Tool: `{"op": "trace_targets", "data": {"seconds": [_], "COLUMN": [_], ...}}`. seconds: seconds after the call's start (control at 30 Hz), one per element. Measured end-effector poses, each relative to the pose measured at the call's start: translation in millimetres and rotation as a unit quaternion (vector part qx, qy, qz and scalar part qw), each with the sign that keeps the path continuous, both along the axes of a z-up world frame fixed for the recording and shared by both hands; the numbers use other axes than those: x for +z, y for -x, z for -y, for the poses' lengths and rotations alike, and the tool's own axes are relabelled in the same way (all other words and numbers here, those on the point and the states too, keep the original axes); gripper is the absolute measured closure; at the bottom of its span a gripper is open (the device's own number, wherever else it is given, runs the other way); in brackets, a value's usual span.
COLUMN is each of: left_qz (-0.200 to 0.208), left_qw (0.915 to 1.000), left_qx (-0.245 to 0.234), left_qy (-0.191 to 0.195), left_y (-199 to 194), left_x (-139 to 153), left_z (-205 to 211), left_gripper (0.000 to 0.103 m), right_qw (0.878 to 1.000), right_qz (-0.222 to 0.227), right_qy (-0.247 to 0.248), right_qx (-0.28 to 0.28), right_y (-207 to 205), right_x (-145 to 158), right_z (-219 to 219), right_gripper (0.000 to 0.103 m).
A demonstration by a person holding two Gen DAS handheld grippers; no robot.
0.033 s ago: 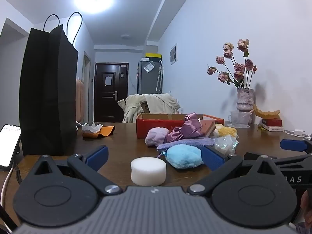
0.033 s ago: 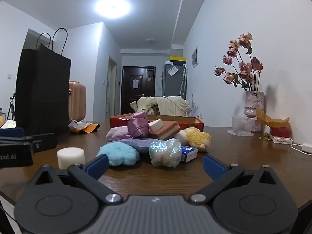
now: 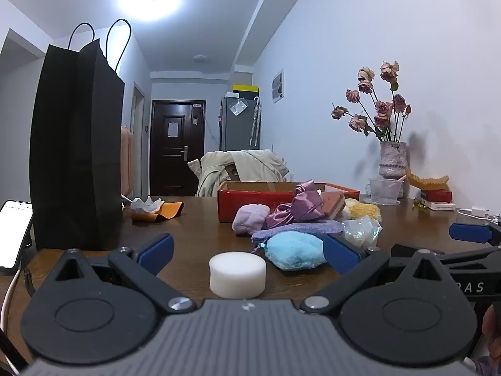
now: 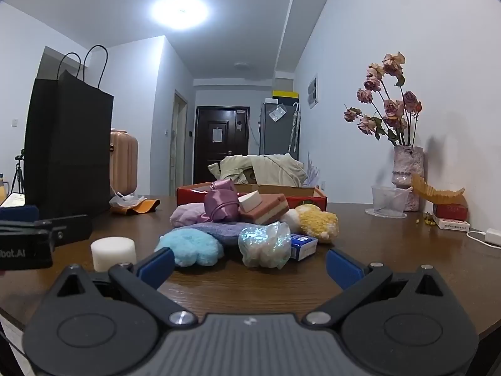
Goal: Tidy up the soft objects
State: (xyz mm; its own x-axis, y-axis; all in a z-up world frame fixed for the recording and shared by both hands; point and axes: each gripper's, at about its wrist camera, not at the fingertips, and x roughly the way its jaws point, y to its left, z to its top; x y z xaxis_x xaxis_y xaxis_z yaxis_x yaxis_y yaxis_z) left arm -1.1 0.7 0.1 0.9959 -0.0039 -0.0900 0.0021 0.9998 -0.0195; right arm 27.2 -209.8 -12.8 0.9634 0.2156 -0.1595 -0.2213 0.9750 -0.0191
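Sitting between the open left tool (image 3: 249,255): white sponge (image 3: 237,274).

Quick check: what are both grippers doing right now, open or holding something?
Left gripper: open, holding nothing.
Right gripper: open, holding nothing.

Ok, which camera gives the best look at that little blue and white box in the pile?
The right wrist view: the small blue box sits in the open beside the iridescent pouch, one face and its top visible. In the left wrist view I cannot make it out; the pouch and that gripper's finger cover that spot.
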Motion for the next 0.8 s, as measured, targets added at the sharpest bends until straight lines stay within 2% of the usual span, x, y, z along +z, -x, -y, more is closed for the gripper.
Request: {"op": "trace_targets", "data": {"seconds": [0.07,0.47,0.8], "left_qz": [-0.012,-0.008,-0.004], "left_qw": [0.9999,1.0,1.0], "left_qx": [0.004,0.003,0.001], "left_qy": [-0.008,-0.001,-0.004], "left_y": [-1.5,-4.4,-3.8], "left_x": [0.3,1.3,3.3], "left_z": [0.7,-0.8,-3.3], "left_gripper": [0.0,0.0,0.0], "right_qw": [1.0,1.0,1.0], "right_qz": [-0.008,0.001,0.004], "right_qy": [-0.013,-0.016,-0.013], "right_qx": [0.0,-0.01,-0.015], "right_y": [-1.1,-2.3,-1.6], "right_x": [-0.5,-5.1,-0.6], "right_z": [1.0,11.3,1.8], "right_gripper": [0.0,0.0,0.0]}}
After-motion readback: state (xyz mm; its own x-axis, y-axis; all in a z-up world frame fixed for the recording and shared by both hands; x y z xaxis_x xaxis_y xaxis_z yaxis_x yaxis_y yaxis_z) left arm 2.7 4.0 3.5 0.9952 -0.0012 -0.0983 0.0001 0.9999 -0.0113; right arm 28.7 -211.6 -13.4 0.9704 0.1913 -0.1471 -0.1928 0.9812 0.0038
